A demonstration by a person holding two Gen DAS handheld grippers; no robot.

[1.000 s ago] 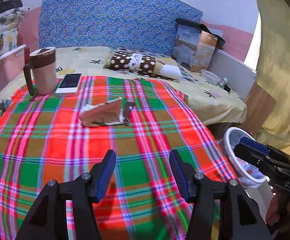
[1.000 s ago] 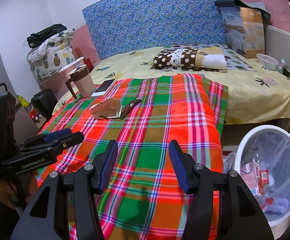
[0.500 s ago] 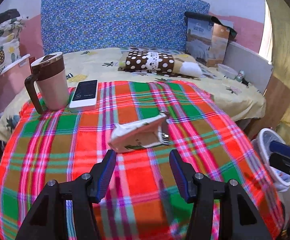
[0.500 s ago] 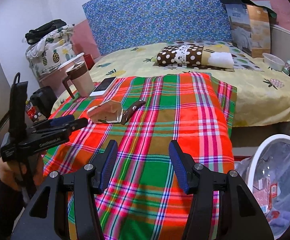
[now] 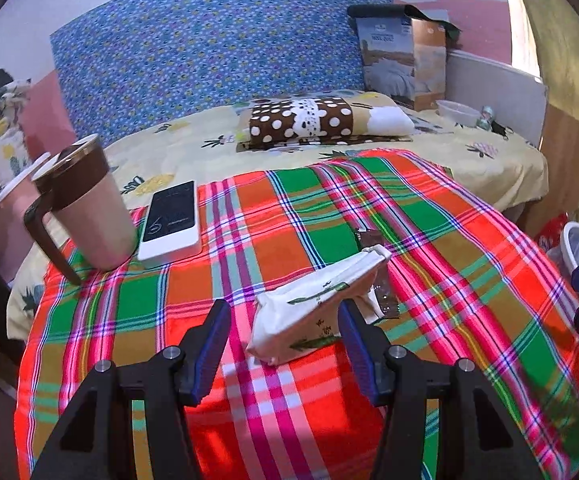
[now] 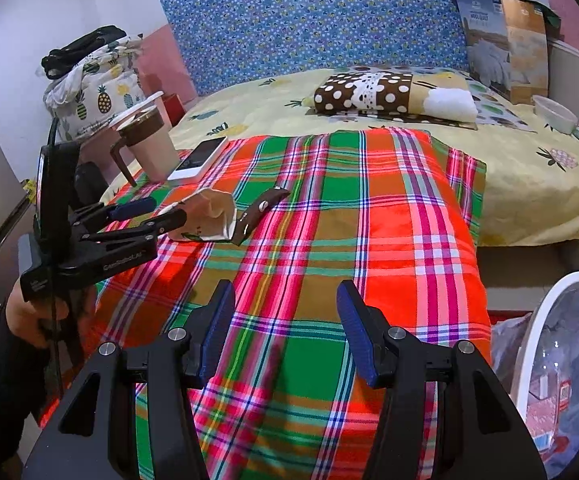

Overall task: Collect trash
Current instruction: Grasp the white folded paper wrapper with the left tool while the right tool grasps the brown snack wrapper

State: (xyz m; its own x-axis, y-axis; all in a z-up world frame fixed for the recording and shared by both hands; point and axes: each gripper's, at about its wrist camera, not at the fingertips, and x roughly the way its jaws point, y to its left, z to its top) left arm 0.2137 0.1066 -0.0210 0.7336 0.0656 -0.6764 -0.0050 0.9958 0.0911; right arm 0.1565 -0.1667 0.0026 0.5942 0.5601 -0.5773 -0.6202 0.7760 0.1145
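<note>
An empty white snack bag (image 5: 317,312) with green print lies crumpled on the plaid cloth (image 5: 273,216). My left gripper (image 5: 283,316) is open, its fingers on either side of the bag's near end; the pads do not press it. A brown wrapper (image 5: 377,272) lies just right of the bag. In the right wrist view the bag (image 6: 209,220) and brown wrapper (image 6: 261,212) sit at mid left, with the left gripper (image 6: 165,211) at the bag. My right gripper (image 6: 285,300) hangs open and empty over the cloth's near edge.
A brown-lidded mug (image 5: 89,208) and a white phone (image 5: 171,220) stand at the cloth's far left. A white-rimmed trash bin (image 6: 537,340) with a liner and litter stands on the floor at the right. A dotted pillow (image 5: 309,122) and a box (image 5: 403,56) lie farther back on the bed.
My left gripper has moved forward and down to the white bag, which now lies between its fingers. The right gripper has drifted slightly forward; both stay open.
</note>
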